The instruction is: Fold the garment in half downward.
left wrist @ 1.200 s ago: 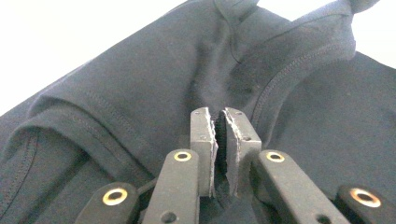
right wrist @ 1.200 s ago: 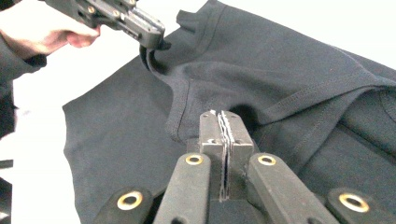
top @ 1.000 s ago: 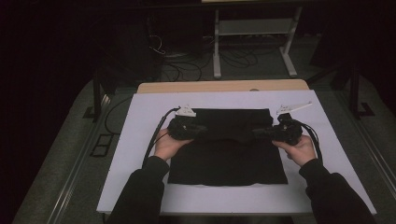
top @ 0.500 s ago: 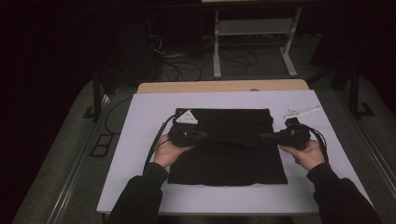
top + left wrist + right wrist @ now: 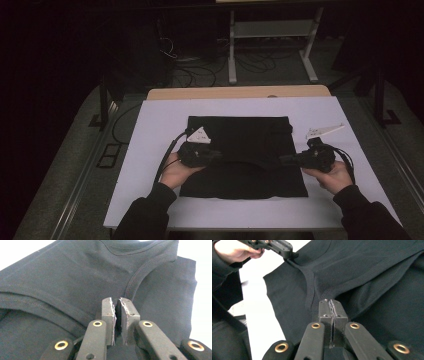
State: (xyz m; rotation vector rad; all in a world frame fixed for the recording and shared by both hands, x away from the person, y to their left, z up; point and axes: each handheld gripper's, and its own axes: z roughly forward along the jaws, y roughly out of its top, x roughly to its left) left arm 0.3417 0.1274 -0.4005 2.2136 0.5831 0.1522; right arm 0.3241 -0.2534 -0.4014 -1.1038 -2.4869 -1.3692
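Both claws have carried the far edge of the black garment [image 5: 240,150] toward the person, laying it over the near part on the white desk [image 5: 150,150]. The fold is therefore under way but not finished; the carried edge is not yet at the near hem.

The left claw [image 5: 118,305] is clamped on a seamed edge of the cloth. The right claw [image 5: 331,307] is clamped on the opposite edge.

Compared with one second ago, both hands sit nearer the person, the grip points lie about mid-garment instead of at its far corners, and the cloth between them now sags in a curved line.
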